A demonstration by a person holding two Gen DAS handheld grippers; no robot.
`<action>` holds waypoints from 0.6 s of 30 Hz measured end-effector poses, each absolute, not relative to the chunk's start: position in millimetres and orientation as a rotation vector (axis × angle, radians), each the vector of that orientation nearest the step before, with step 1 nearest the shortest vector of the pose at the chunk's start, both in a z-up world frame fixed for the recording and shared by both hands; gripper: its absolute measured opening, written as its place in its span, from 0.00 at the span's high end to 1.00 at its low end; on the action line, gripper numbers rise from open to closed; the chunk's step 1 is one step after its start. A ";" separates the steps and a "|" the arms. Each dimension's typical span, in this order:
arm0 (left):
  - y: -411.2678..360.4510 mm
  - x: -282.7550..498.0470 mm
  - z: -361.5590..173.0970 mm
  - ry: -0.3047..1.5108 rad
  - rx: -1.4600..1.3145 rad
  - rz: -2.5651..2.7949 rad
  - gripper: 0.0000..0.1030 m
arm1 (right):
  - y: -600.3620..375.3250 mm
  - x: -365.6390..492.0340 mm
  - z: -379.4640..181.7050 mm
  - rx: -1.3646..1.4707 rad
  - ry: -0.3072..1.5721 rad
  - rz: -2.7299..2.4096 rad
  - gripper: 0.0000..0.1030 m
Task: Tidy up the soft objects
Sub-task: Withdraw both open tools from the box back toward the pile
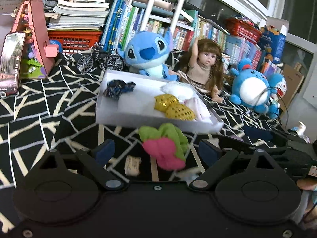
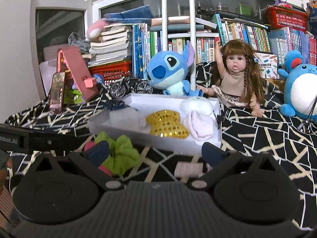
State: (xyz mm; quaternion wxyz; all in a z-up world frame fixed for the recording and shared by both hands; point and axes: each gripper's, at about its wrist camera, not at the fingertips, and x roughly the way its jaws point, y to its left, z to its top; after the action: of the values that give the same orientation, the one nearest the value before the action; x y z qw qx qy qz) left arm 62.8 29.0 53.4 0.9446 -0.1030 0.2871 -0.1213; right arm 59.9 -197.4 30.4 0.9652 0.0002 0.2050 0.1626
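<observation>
A pink and green soft toy (image 1: pixel 166 144) lies on the black patterned cloth just in front of a white box (image 1: pixel 150 121). My left gripper (image 1: pixel 156 150) is open wide, with the toy between its fingers and neither pad touching it. The box holds a dark blue scrunchie (image 1: pixel 118 88), a yellow sequined piece (image 1: pixel 174 107), a white fluffy item (image 1: pixel 178 89) and a pale pink cloth (image 1: pixel 198 107). My right gripper (image 2: pixel 155 151) is open too, with nothing held. The green and pink toy (image 2: pixel 120 156) sits by its left finger, partly hidden behind it.
Behind the box sit a blue Stitch plush (image 1: pixel 146 53), a long-haired doll (image 1: pixel 206 63) and a round blue plush (image 1: pixel 251 87). A model bicycle (image 1: pixel 99 59), a pink toy house (image 1: pixel 35 39) and a phone (image 1: pixel 10 59) stand at left. Books fill the back.
</observation>
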 end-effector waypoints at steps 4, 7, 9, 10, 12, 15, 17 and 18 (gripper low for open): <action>30.1 41.9 49.9 0.605 -0.223 -0.281 0.09 | -196.8 43.2 20.0 -0.007 0.420 0.326 0.00; 34.0 27.1 49.2 0.620 -0.268 -0.313 0.09 | -195.3 31.2 10.6 0.001 0.432 0.341 0.00; 35.6 19.5 48.3 0.631 -0.286 -0.325 0.08 | -192.3 24.5 5.2 -0.012 0.438 0.349 0.00; 35.6 16.7 47.5 0.636 -0.287 -0.331 0.08 | -190.0 21.4 2.2 -0.021 0.440 0.350 0.00; 35.4 11.3 45.1 0.644 -0.285 -0.332 0.08 | -186.4 17.3 -3.0 -0.035 0.450 0.356 0.00; 32.6 7.6 40.2 0.664 -0.283 -0.331 0.08 | -179.3 14.2 -11.8 -0.053 0.468 0.365 0.00; 31.6 7.5 35.4 0.684 -0.291 -0.333 0.08 | -175.3 13.7 -16.6 -0.066 0.478 0.365 0.00; 31.6 8.1 33.1 0.693 -0.296 -0.332 0.08 | -174.1 13.3 -18.7 -0.067 0.482 0.367 0.00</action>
State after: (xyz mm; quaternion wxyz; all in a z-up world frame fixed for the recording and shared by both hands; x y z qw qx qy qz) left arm 8.1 31.6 33.1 0.9164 -0.1440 0.3367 -0.1615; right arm 13.3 -174.1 -18.7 0.9539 -0.0328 0.2372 0.1808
